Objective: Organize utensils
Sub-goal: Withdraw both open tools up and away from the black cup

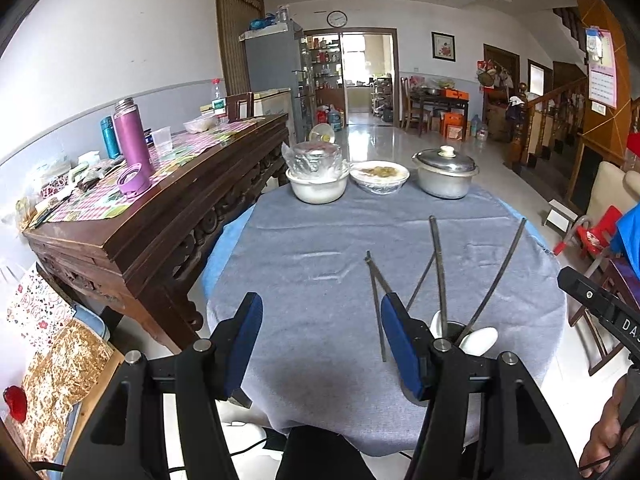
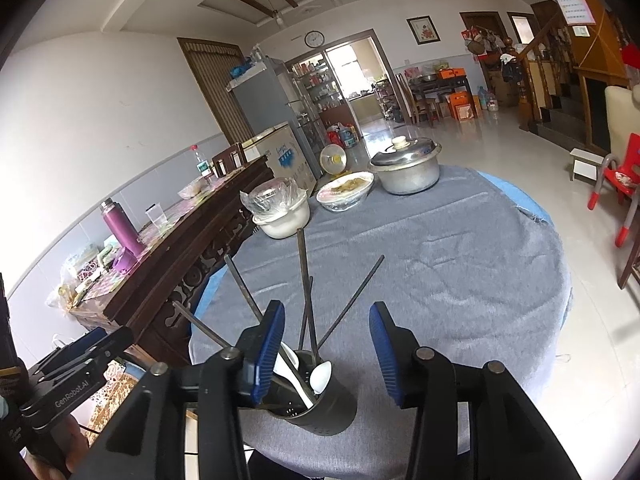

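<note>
A round table covered in a grey cloth (image 1: 320, 240) fills both views, and a dark perforated utensil cup (image 2: 316, 396) stands on it near the edge closest to the cameras. The left gripper (image 1: 322, 344) hovers over bare cloth to the left of the cup, its 2 blue-padded jaws standing well apart with nothing between them. The right gripper (image 2: 327, 356) hangs just above and around the cup, jaws also parted; its left pad (image 2: 268, 352) looks to be at the cup's rim and the utensils there, though contact cannot be confirmed, and its right pad stands clear of the cup. No pad presses on anything. Inside the cup sit 2 white spoons (image 2: 322, 376) and several dark chopsticks (image 2: 302, 276) fanning upward and away from the cup; about 4 or 5 can be made out, the exact count unclear where they cross. 2 more chopsticks (image 1: 378, 300) lie flat on the cloth just left of the cup, joined at their far tips. At the far side of the table from the cup stand 3 dishes: a white bowl with a plastic-wrapped container (image 1: 316, 172), a covered plate of food (image 1: 379, 176), and 1 lidded metal pot (image 1: 445, 172). A hand (image 1: 608, 436) holding the right gripper shows to the right of the cup.
</note>
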`<state>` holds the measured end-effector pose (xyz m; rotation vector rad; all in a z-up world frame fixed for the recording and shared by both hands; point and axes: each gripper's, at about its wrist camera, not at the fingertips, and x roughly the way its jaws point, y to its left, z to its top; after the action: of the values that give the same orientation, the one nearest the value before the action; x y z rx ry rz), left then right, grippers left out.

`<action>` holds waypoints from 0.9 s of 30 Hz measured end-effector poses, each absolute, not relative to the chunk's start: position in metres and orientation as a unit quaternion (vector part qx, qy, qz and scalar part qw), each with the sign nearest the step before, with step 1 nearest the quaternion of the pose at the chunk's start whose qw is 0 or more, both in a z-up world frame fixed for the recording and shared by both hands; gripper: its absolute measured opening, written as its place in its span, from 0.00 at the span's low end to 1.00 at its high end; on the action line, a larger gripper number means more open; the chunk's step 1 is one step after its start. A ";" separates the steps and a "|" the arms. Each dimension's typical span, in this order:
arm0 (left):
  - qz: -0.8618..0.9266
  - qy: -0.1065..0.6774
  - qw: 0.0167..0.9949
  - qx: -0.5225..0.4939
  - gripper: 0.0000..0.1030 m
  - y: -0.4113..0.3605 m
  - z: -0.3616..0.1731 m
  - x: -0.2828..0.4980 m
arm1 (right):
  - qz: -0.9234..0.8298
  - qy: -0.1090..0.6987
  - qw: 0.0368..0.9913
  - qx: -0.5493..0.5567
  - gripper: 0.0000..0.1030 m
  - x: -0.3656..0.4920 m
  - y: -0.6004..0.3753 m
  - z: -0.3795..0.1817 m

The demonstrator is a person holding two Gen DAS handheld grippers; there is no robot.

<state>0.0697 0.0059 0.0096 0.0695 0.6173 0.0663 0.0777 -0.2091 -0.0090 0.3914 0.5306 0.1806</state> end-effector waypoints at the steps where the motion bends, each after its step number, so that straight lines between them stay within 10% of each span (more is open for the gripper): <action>1: 0.035 0.304 0.951 0.034 0.61 0.007 0.009 0.069 | 0.089 0.261 0.942 0.193 0.46 0.078 -0.209 -0.009; 27: 0.089 0.327 0.941 0.025 0.61 0.041 -0.015 0.078 | 0.072 0.287 0.935 0.194 0.46 0.086 -0.214 -0.028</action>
<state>0.0778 0.0409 -0.0147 0.0513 0.6669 0.1819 0.0865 -0.2138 -0.0277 0.3976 0.5871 0.1465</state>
